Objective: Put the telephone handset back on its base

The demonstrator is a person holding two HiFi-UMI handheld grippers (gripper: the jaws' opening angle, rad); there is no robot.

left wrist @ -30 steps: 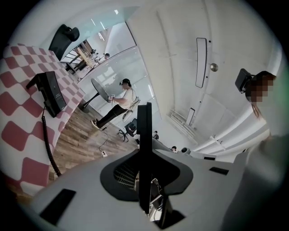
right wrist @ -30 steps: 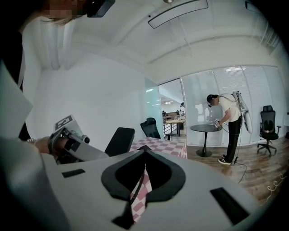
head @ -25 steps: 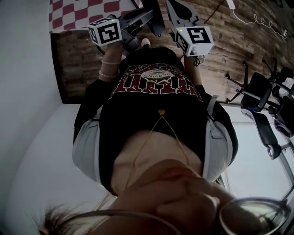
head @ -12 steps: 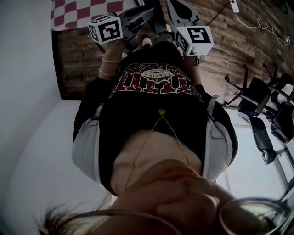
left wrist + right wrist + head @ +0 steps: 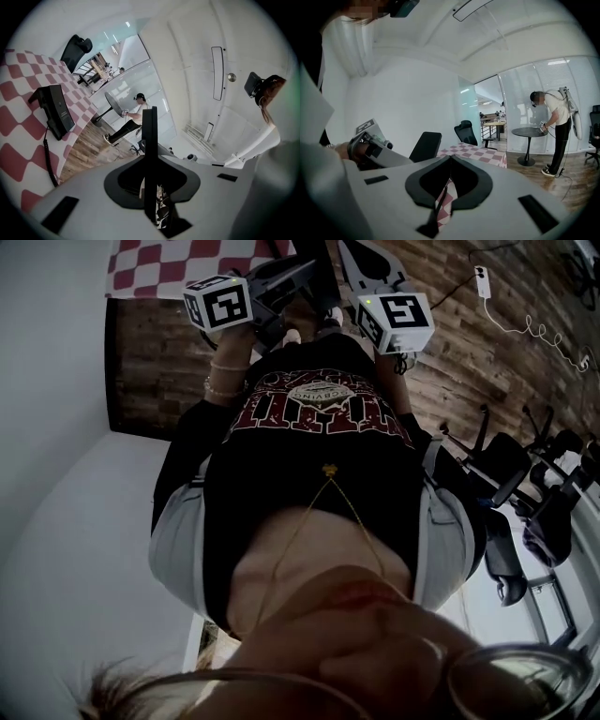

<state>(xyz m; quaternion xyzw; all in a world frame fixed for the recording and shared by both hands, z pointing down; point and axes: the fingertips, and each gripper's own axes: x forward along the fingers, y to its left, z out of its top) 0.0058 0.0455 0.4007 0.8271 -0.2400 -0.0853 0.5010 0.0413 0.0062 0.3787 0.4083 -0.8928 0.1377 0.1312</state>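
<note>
The black telephone (image 5: 58, 112) lies on a red-and-white checkered table (image 5: 18, 75) at the left of the left gripper view, its cord (image 5: 47, 157) trailing toward the table edge. Whether the handset rests on the base I cannot tell. My left gripper (image 5: 149, 112) points past the table, jaws together with nothing between them. My right gripper (image 5: 449, 157) is also shut and empty, aimed over the same checkered table (image 5: 476, 153). In the head view both grippers are held close together before the person's chest, the left gripper (image 5: 300, 282) beside the right gripper (image 5: 361, 263).
Black office chairs (image 5: 425, 145) stand by the table and more chairs (image 5: 525, 484) line the wooden floor. Another person (image 5: 555, 126) stands at a round black table (image 5: 529, 133). A white power strip with a cable (image 5: 483, 279) lies on the floor.
In the head view the floor, chairs and checkered table have slid across the background while both grippers stay together at the chest. Neither gripper's jaws look different.
</note>
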